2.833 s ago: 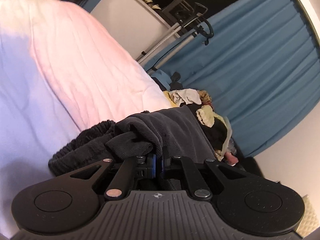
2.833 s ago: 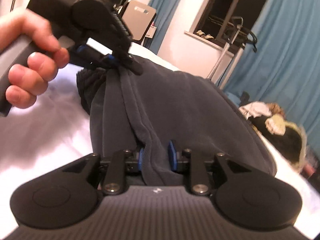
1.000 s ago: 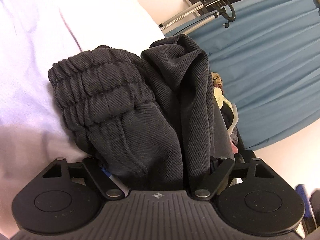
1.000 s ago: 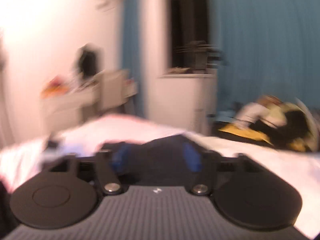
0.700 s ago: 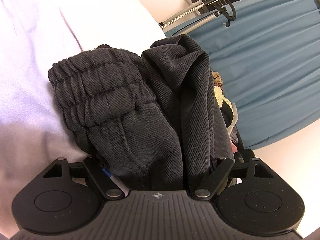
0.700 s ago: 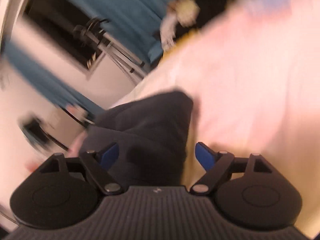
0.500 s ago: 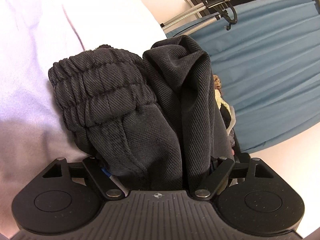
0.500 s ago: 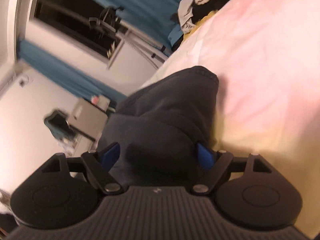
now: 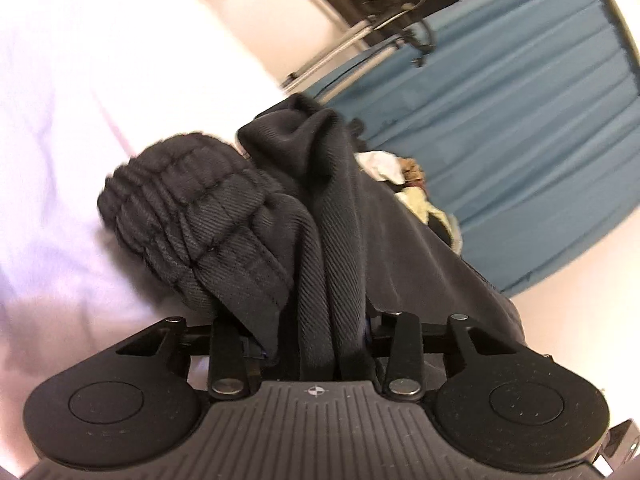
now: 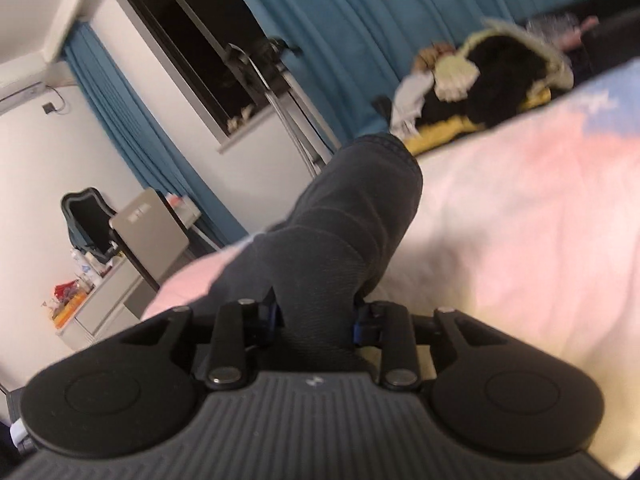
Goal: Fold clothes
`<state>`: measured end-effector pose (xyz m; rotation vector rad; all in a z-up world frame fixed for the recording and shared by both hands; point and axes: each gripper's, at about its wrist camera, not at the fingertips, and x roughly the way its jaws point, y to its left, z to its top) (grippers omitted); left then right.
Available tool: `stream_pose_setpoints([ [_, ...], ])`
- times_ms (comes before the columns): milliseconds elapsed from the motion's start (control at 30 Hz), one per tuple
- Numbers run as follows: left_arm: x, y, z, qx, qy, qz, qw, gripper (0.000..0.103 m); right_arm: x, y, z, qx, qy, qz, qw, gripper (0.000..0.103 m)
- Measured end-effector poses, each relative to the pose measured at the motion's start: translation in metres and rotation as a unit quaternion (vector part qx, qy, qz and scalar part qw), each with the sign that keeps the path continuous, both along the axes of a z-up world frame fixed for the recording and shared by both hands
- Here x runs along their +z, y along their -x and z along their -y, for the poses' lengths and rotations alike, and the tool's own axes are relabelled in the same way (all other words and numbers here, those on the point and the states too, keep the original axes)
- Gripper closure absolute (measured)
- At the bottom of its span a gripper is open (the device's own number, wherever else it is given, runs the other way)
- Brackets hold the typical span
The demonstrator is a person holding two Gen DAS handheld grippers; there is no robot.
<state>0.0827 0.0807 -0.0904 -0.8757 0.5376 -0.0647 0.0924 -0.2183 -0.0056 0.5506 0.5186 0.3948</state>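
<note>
Warm indoor light, overexposed bedsheet [image 9: 80, 80], motion blur, fisheye-bent edges

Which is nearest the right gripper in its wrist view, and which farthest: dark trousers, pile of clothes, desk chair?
1. Dark trousers, between the closing right gripper jaws.
2. Pile of clothes, upper right, beyond the bed.
3. Desk chair, far left by the wall; close to call against the pile.

The sweatpants [image 9: 248, 236] were charcoal black with a fine diagonal twill weave, their gathered waistband [image 9: 176, 184] ribbed in rows. The bed sheet [image 10: 520, 208] was pale pink, shading to white and, at one corner, light blue. The curtain [image 9: 520, 112] was teal blue in vertical pleats. The laundry pile [image 10: 492, 76] mixed black, yellow, cream and white. Both gripper bodies were matt black, and the right gripper [image 10: 316, 320] showed blue pads [image 10: 357, 330].
</note>
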Motion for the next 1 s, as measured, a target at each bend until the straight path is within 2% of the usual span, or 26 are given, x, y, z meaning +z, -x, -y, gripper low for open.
stream_pose_setpoints([
  [167,0.07,-0.005,0.038,-0.035,-0.021,0.03,0.9987,0.061,0.046,0.028,0.036,-0.024,-0.01,0.041,0.999,0.072],
  [333,0.137,-0.019,0.111,-0.084,-0.042,0.065,0.9935,0.059,0.095,0.071,0.117,-0.067,-0.035,0.075,0.994,0.071],
  [433,0.162,-0.033,0.17,-0.116,-0.04,0.079,0.9893,0.059,0.117,0.098,0.177,-0.1,-0.034,0.096,0.99,0.071],
  [533,0.168,-0.057,0.23,-0.164,-0.029,0.086,0.9822,0.058,0.125,0.125,0.242,-0.142,-0.026,0.104,0.984,0.071],
  [667,0.156,-0.095,0.315,-0.234,-0.031,0.083,0.9682,0.058,0.115,0.149,0.321,-0.201,-0.011,0.091,0.975,0.071],
  [767,0.126,-0.11,0.365,-0.279,-0.029,0.068,0.9573,0.058,0.09,0.164,0.371,-0.238,0.006,0.07,0.969,0.07],
  [867,0.074,-0.127,0.403,-0.321,-0.046,0.05,0.9447,0.058,0.043,0.18,0.392,-0.265,0.05,0.047,0.962,0.069],
  [900,0.055,-0.133,0.411,-0.334,-0.053,0.043,0.9401,0.058,0.023,0.185,0.4,-0.272,0.05,0.03,0.961,0.069],
  [967,0.011,-0.12,0.422,-0.355,-0.077,0.013,0.9315,0.057,-0.026,0.19,0.418,-0.288,0.029,-0.02,0.957,0.069],
  [1000,-0.001,-0.108,0.425,-0.356,-0.087,0.02,0.9302,0.055,-0.047,0.193,0.423,-0.294,0.027,-0.04,0.955,0.069],
])
